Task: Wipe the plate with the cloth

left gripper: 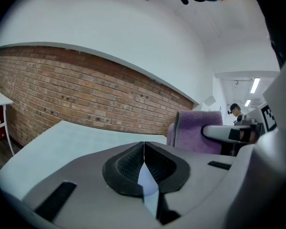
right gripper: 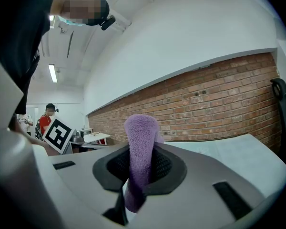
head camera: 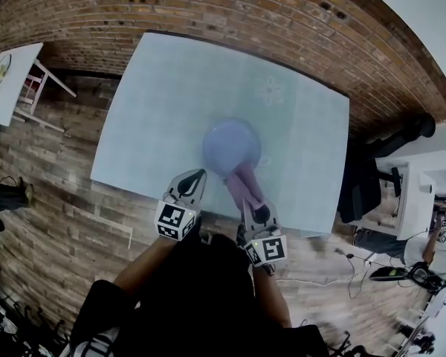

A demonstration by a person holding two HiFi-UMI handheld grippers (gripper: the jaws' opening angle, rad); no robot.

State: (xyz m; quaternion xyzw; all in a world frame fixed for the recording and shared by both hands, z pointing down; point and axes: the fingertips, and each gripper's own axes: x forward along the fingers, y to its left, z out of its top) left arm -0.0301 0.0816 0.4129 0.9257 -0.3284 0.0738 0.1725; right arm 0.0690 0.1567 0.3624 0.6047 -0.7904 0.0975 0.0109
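1. Far left, off the table: small white side table (head camera: pixel 11 71) on the wood floor, well apart from the work area.
2. Table (head camera: pixel 163 88) with a pale blue cover runs out to the brick wall (head camera: pixel 208 6); flower print (head camera: pixel 270 89) far right of centre.
3. Left gripper (head camera: pixel 196 177) is at the near table edge, just near-left of the plate and apart from it. In the left gripper view I see its jaws (left gripper: pixel 144 149) pressed together, nothing between them.
4. Plate (head camera: pixel 230 143), bluish and round, sits mid-table, towards the near side.
5. Cloth (head camera: pixel 245 183), purple, stretches from the right gripper out to the plate's near-right rim; I can't tell if it touches.
6. Right gripper (head camera: pixel 250 201) is at the near edge, right of the left one. In its own view, the jaws (right gripper: pixel 142 163) are clamped on the cloth (right gripper: pixel 140 132), which stands upright and blocks the middle.
7. Right of the table: black chair (head camera: pixel 364 188), then a white desk (head camera: pixel 424 173).
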